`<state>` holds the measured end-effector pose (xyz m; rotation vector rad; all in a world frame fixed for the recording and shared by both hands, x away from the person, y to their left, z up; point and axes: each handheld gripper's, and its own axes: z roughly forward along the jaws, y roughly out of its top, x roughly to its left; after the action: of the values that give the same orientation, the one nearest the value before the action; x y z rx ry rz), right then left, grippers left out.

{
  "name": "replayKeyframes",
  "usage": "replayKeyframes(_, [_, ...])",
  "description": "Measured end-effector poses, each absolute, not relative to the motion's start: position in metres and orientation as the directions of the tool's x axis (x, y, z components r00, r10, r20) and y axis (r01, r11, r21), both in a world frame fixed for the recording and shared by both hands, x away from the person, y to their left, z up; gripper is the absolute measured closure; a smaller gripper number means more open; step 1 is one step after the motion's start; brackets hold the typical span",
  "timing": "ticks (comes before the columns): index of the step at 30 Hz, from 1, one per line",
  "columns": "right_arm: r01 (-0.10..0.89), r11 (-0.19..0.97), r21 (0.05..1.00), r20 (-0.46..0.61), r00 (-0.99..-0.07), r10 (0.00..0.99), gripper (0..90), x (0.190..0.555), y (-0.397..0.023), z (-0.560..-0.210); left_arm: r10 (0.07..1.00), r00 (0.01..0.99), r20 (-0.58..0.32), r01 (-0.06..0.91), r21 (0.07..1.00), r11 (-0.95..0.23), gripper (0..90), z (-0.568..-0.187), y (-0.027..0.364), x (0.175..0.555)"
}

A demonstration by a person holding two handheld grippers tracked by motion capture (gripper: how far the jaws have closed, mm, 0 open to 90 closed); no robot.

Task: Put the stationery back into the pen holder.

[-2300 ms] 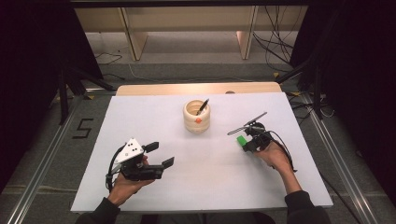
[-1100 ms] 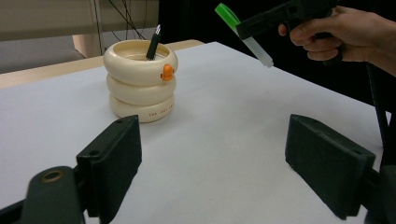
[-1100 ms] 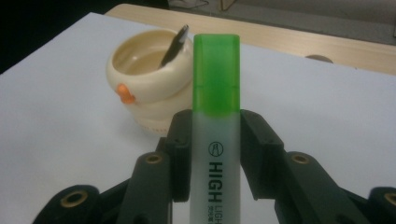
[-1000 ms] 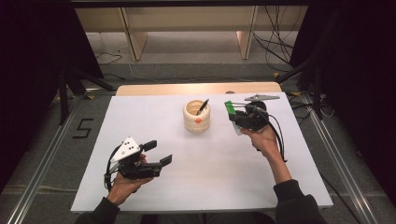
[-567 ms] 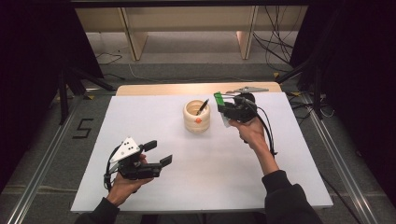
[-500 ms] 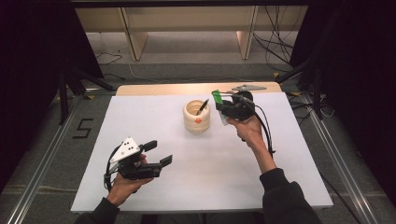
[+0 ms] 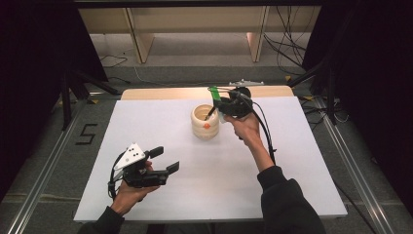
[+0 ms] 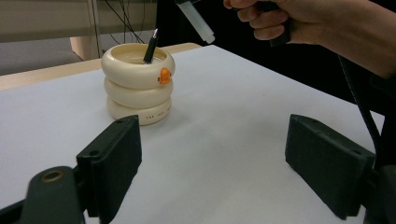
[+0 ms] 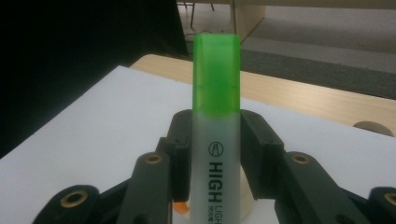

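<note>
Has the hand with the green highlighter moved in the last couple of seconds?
Yes. The right tongs, holding the green-capped highlighter, moved from the table's right side up to the cream ringed pen pot.

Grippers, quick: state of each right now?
Left gripper: open, nothing between its jaws.
Right gripper: shut on the green-capped highlighter, beside the cream pen holder.

Left gripper (image 8: pixel 212 172) jaws wide apart, nothing between them, low over the white table (image 8: pixel 233 116). Cream ringed pen holder (image 8: pixel 138 84) at 11 o'clock, orange knob on its side, dark pen (image 8: pixel 150 45) leaning inside. At 1 o'clock a hand (image 8: pixel 313 23) above the table; highlighter (image 8: pixel 196 21) barrel pokes down at 12, just right of the holder.
</note>
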<state>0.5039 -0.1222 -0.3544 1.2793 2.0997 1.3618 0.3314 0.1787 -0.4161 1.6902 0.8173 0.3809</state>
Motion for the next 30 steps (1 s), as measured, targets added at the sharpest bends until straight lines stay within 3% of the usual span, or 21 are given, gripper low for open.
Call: replayKeyframes(30, [0.508, 0.19, 0.84, 0.134, -0.535, 0.834, 67.0, 0.536, -0.067, -0.369, 0.694, 0.701, -0.163, 0.307, 0.948, -0.088, 18.0, -0.415, 0.179, 0.33])
